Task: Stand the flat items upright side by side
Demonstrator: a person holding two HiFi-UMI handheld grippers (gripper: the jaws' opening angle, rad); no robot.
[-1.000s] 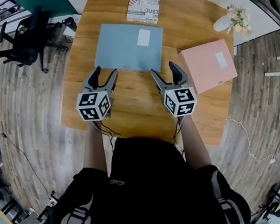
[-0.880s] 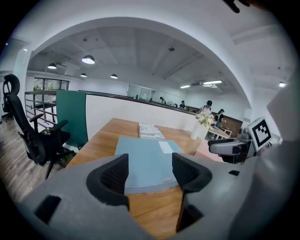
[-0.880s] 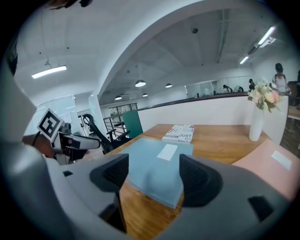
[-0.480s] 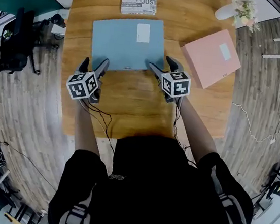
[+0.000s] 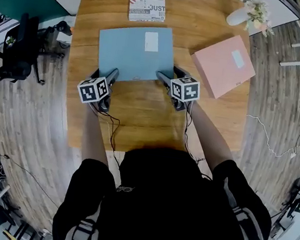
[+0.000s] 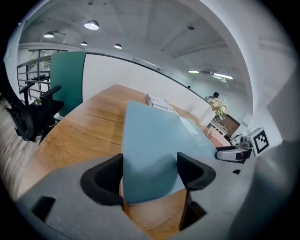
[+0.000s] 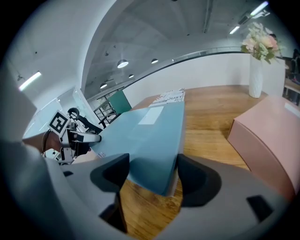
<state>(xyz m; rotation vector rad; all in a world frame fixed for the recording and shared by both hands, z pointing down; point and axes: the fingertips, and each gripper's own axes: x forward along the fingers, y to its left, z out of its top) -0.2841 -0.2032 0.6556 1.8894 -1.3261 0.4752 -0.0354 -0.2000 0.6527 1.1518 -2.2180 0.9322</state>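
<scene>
A flat blue box (image 5: 134, 51) with a white label lies on the wooden table (image 5: 139, 115). My left gripper (image 5: 106, 73) is at its near left corner, and that corner (image 6: 154, 145) sits between the jaws, which are closing. My right gripper (image 5: 168, 72) is at the near right corner. That corner (image 7: 150, 136) shows its thin side between the jaws, which are closing too. A flat pink box (image 5: 223, 65) lies to the right of the blue one. A printed black-and-white box (image 5: 148, 1) lies at the far edge.
A white vase with flowers (image 5: 240, 16) stands at the table's far right corner, behind the pink box (image 7: 267, 140). A black office chair (image 5: 22, 50) is on the floor to the left. Bare wood lies between the blue box and the near edge.
Both grippers have moved forward from the near part of the table up to the blue box's two near corners. Its corners now sit between their jaws.
</scene>
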